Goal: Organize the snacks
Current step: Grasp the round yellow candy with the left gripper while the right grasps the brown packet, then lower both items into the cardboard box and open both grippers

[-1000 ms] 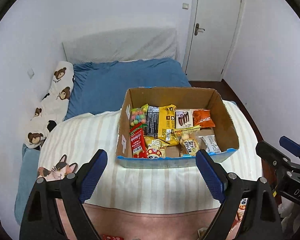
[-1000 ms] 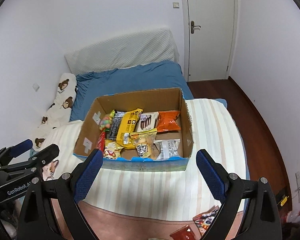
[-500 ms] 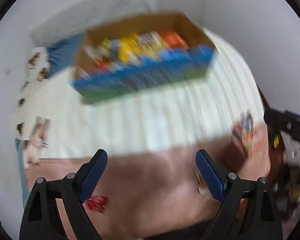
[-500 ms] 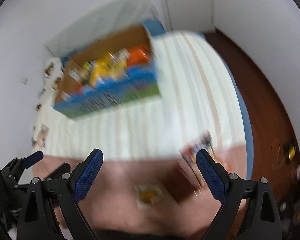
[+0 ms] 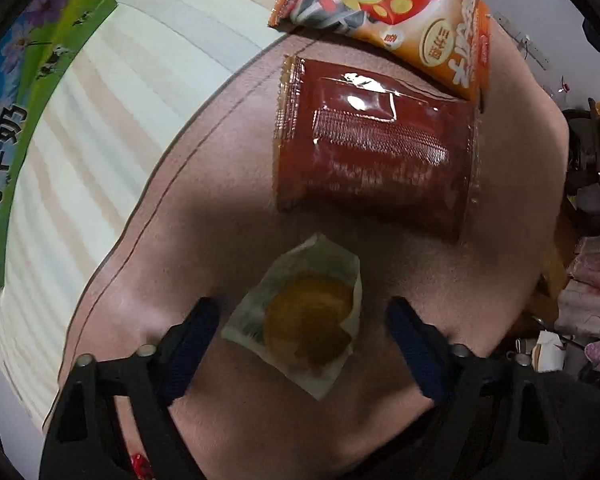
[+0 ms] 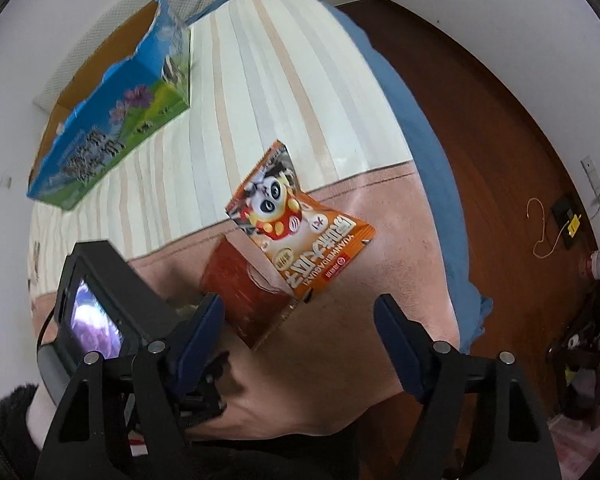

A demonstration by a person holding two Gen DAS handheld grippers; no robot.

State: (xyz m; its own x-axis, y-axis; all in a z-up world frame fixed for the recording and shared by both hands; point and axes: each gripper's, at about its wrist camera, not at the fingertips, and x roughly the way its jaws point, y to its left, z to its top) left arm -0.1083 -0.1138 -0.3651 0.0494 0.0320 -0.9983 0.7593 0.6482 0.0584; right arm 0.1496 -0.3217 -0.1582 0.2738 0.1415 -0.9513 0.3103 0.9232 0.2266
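Observation:
A small clear packet with a round yellow cake (image 5: 308,320) lies on the pink blanket (image 5: 204,208), between the open fingers of my left gripper (image 5: 300,320). Beyond it lie a dark red packet (image 5: 376,156) and an orange panda snack bag (image 5: 392,12). In the right wrist view the panda bag (image 6: 300,220) partly covers the red packet (image 6: 244,296). My right gripper (image 6: 300,312) is open just above the red packet's near end. The left gripper's body (image 6: 100,308) sits at lower left. The snack box (image 6: 112,120) stands at upper left.
The box's printed side (image 5: 16,120) shows at the left edge. The striped sheet (image 6: 268,92) lies between box and blanket. The bed edge drops to a wooden floor (image 6: 500,128) on the right, with clutter (image 5: 592,184) beside it.
Both grippers swung down from a high look at the filled box to the pink blanket close up. The left gripper now straddles the cake packet; the right hovers at the red packet.

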